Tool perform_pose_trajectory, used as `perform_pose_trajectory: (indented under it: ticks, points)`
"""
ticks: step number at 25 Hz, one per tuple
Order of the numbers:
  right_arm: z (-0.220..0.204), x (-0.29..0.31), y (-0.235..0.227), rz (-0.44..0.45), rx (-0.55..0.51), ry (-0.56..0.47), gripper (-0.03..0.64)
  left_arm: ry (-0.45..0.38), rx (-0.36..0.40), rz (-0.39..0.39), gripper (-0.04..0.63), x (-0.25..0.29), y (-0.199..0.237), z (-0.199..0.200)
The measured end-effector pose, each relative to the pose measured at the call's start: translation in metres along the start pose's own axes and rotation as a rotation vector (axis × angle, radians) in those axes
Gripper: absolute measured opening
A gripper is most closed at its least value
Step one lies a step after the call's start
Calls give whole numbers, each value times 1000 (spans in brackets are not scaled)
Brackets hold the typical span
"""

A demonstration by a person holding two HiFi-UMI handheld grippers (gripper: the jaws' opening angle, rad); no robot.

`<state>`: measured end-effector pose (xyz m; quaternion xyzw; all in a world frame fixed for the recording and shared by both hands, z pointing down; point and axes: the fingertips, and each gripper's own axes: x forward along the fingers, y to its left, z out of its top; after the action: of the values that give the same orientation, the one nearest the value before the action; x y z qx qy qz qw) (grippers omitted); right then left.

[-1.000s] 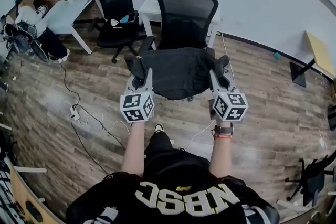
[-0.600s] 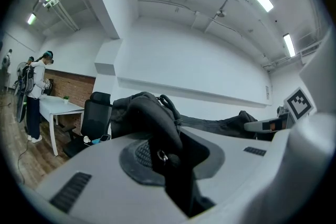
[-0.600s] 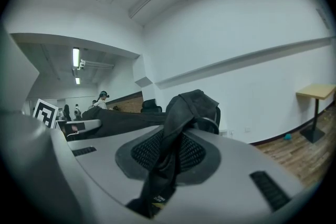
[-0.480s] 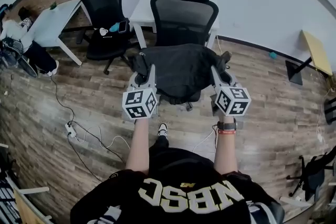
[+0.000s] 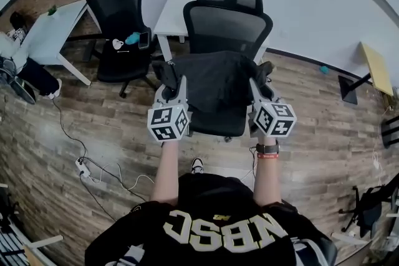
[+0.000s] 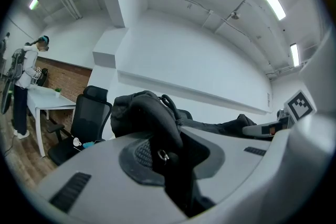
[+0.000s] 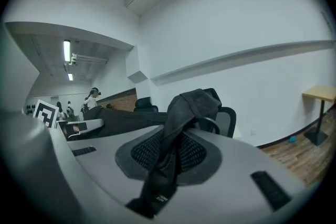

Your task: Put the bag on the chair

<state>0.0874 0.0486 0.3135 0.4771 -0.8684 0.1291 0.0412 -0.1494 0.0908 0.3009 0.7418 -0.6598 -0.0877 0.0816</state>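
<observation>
Bag (image 5: 215, 79) held spread between both grippers, directly over seat of chair (image 5: 219, 123), in front of backrest. Left hand-held gripper (image 5: 173, 85) nearly closed, pinching padded strap end with small metal ring. Right hand-held gripper (image 5: 259, 88) likewise narrow, pinching fabric fold with small label. Long axis of bag left to right, across seat, one gripper at each end, neither nearer. Seat judged straight below; contact with seat not determinable. Black, soft, creased cloth; likely to slump once released.
</observation>
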Motion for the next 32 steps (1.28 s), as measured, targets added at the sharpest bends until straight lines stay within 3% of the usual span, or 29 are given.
perform_pose_trajectory:
  ticks: [8, 18, 32]
  points:
    - [-5, 60, -11, -53, -2, 61, 67, 67, -44, -41, 90, 60, 29, -24]
    - [-39, 127, -66, -62, 63, 121, 72, 200, -43, -111, 120, 140, 22, -83]
    - [-119, 213, -132, -72, 183, 330, 77, 463, -15, 21, 117, 228, 50, -181]
